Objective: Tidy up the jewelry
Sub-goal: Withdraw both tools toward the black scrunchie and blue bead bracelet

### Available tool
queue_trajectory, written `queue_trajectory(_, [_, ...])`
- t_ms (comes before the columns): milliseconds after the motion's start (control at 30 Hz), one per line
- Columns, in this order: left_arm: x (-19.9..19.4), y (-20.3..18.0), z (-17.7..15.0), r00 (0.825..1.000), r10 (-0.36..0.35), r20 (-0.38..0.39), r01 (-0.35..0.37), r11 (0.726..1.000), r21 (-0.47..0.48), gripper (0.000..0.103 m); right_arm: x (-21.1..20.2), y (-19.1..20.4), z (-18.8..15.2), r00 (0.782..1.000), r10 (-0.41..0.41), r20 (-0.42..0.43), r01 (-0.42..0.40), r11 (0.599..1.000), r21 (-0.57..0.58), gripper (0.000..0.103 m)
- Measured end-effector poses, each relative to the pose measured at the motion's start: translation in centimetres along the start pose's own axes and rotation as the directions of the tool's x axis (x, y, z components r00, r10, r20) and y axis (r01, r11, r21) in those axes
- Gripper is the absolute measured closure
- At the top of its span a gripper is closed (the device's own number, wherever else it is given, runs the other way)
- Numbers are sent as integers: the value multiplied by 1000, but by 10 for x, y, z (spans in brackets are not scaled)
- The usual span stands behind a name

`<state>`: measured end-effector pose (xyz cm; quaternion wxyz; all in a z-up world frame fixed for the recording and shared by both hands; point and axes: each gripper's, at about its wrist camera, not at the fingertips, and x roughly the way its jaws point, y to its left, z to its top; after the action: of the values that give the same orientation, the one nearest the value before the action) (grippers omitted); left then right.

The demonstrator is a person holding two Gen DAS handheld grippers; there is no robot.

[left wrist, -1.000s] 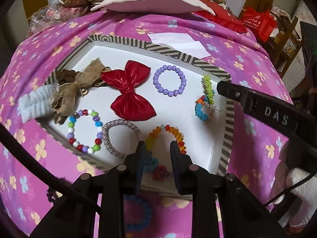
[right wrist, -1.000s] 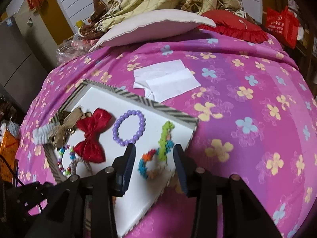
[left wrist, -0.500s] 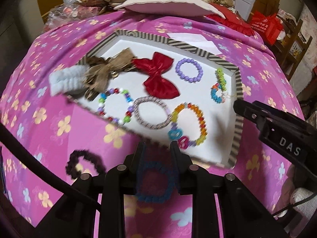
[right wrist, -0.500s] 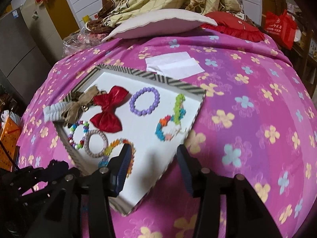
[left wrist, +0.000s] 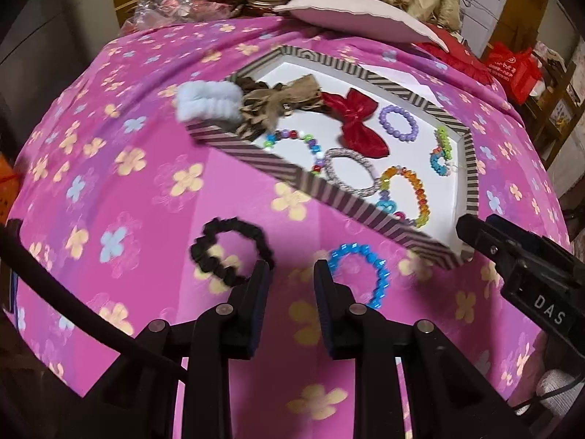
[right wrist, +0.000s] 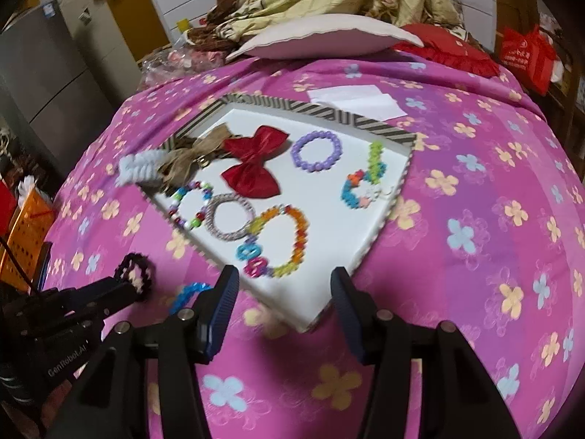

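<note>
Bed under pink flowered cover (right wrist: 475, 190); pillow (right wrist: 321, 34) at 12 o'clock. Striped tray (right wrist: 365, 120) holds bracelets, bows. Blue bracelet (left wrist: 360, 274), black scrunchie (left wrist: 228, 252) outside, 7 o'clock. Left gripper (left wrist: 292, 278) jaws spread, empty; right gripper (right wrist: 285, 289) jaws just widening, empty.

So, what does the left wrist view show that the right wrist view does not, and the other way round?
Only the left wrist view shows the whole blue bead bracelet and the whole black scrunchie on the pink cover, outside the tray. Only the right wrist view shows the white papers fully and the orange crate. Both show the striped tray with the red bow, purple bracelet and other pieces, and both grippers, left and right, open and empty.
</note>
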<state>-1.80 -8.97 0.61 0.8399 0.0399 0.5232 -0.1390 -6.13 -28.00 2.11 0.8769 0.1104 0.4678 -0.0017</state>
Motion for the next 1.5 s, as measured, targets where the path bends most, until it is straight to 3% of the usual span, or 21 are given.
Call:
queue_trajectory(733, [-14, 87, -32, 1000, 17, -9, -18, 982, -190, 66, 5, 53, -41, 997, 32, -70, -39, 994, -103, 46])
queue_trajectory(1100, [8, 101, -27, 999, 2, -47, -13, 969, -245, 65, 41, 59, -44, 995, -36, -89, 22, 988, -152, 46])
queue_trajectory(1333, [18, 103, -18, 999, -24, -39, 13, 965, -262, 61, 56, 64, -44, 995, -54, -87, 38, 983, -182, 55])
queue_trajectory(1500, [27, 99, -11, 998, -44, -47, 31, 967, -253, 59, 59, 67, -43, 995, -65, -73, 48, 977, -209, 55])
